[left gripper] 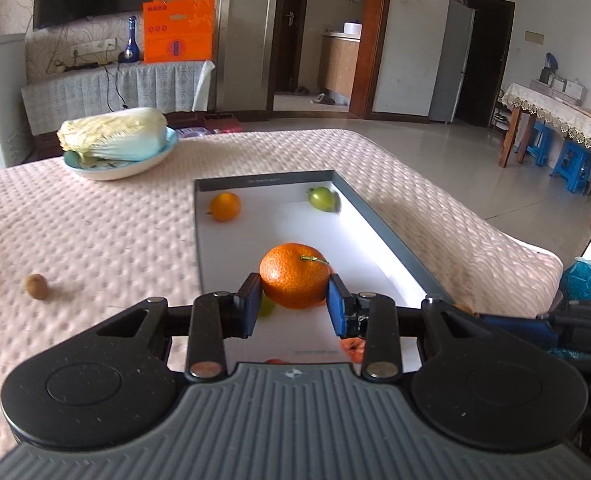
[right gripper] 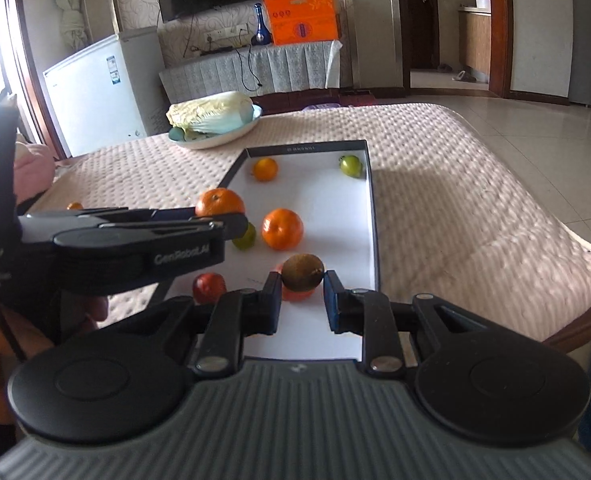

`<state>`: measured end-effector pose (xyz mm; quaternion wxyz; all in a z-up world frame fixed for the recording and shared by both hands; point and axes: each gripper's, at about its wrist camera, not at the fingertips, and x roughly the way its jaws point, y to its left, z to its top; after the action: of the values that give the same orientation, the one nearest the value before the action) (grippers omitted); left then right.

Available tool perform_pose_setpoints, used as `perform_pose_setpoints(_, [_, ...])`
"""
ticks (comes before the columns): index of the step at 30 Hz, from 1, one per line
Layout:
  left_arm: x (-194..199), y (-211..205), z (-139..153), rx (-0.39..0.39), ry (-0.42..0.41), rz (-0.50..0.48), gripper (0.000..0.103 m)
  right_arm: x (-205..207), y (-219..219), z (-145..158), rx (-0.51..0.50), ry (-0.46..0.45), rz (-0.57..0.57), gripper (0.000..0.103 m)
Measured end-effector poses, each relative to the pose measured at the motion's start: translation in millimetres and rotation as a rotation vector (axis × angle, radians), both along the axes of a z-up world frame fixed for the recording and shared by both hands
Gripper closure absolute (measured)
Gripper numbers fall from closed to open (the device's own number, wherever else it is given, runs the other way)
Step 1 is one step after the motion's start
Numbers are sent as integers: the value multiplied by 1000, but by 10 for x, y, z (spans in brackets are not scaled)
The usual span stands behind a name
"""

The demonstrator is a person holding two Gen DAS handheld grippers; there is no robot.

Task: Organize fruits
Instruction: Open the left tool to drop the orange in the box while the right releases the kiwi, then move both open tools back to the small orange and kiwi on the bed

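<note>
The right tongs (right gripper: 303, 282) clench a kiwi (right gripper: 302, 272), the left tongs (left gripper: 295, 294) an orange (left gripper: 294, 276), above the tray (right gripper: 371, 216); released high, round fruits may roll out.

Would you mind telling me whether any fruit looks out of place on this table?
Yes: a small brown fruit lies alone on the pink cover, left of the tray, while other fruit sits inside. Nothing looks spilled or damaged.
</note>
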<state>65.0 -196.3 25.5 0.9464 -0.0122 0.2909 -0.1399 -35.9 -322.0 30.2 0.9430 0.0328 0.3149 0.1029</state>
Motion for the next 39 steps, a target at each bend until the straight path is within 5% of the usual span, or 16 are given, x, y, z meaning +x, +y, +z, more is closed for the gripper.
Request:
perform_pose_setpoints(8, [214,-162,-133,-13,39,-29,61,9,-20,-13,-16,14,7,78])
perform_pose_setpoints(13, [159,-168,-66,-35,-17,-32,42,38,-2,-34,-17,20,20,78])
perform_pose_setpoints(25, [67,-2,67,-84,-65,-16,42,171,75,-115,-19,30,-13,76])
perform_pose_setpoints(39, [-20,444,238,-112,-111,70,42,222,231,10,10,-88,-100,73])
